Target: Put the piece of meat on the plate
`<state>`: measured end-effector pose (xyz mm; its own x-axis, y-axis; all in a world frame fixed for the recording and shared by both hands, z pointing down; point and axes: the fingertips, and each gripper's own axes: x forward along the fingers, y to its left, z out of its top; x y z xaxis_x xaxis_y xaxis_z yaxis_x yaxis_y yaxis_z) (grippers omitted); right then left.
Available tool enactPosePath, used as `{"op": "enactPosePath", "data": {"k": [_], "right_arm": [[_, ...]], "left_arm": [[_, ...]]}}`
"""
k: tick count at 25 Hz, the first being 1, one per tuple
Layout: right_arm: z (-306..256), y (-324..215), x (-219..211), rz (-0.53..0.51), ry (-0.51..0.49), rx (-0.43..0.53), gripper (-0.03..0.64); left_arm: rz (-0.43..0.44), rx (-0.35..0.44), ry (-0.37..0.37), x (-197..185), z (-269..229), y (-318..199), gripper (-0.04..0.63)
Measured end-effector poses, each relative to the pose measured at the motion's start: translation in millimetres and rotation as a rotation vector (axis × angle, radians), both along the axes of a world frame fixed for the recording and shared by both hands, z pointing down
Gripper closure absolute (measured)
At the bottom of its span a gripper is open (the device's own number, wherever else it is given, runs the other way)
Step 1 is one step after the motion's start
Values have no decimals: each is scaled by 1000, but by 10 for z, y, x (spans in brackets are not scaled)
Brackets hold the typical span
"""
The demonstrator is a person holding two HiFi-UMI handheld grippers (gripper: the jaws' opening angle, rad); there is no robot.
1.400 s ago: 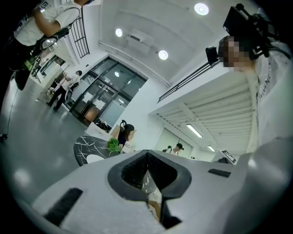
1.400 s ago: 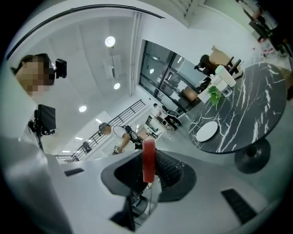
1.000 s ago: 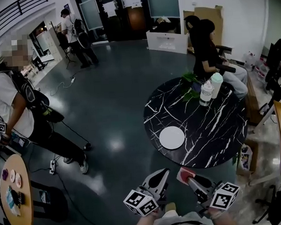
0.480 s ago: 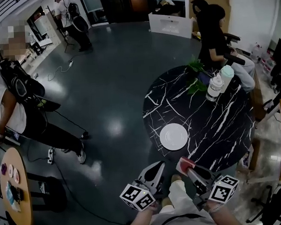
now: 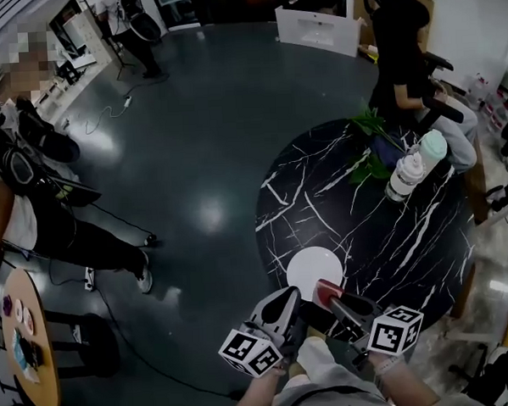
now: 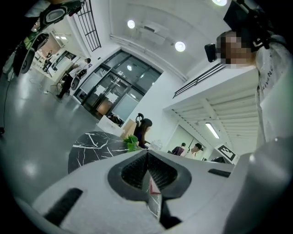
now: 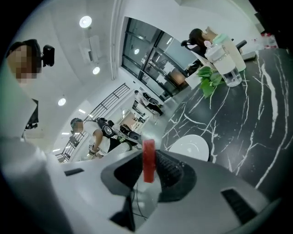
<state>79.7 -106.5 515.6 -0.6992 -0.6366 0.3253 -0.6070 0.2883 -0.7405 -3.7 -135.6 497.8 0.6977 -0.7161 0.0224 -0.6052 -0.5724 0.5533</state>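
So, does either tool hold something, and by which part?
The right tool grips the red piece of meat by one end, across its flat sides. The left tool is shut and empty.

The right gripper's (image 7: 149, 171) grey jaws are clamped on a thin red slab of meat (image 7: 149, 154), which stands on edge between them. Near it, toward three o'clock, a round white plate (image 7: 190, 147) lies on the black, white-veined marble table (image 7: 256, 128). Toward one o'clock from the plate stand a green leafy plant (image 7: 208, 78) and, beyond it, a clear plastic bottle (image 7: 223, 64) beside a mint-green tumbler (image 7: 236, 49).
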Motion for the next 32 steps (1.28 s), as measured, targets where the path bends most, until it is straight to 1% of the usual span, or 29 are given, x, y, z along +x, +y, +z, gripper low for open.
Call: {"op": "enactPosePath", "data": {"k": [2,5,9,11,15,20,22,24,28,32], "right_arm": [[151,-115,5,-11,15,-40,534],[380,-270,-1,-31,42,-97,534],[614,-437,-76,-95,98,-154,533],[714,-513,-121,-119,118,-187,532],[858,-612,-160,-132,137,-239,532],[987,-647,-208,-187,141,-299,532],[994,-658,-226,-208,137,-295,532],[991,-680,-225,-242,178,-266,532],[1027,-725,-198,-312,352,-171,527],[1091,-743,-134,-341,508,-97,493]], "left_arm": [[-15,-5,-12,-7,56,-148,586],[-62,-21,-35,-78,143,-326,586],[-103,-30,-60,-150,241,-428,586],[-106,-43,-64,-156,320,-439,586],[-96,-68,-62,-141,432,-438,586],[-73,-72,-43,-99,461,-517,586],[-63,-70,-36,-79,463,-541,586],[-60,-67,-25,-68,467,-553,586],[-58,-69,-19,-103,489,-567,586],[-66,-81,-13,-150,519,-516,586]]}}
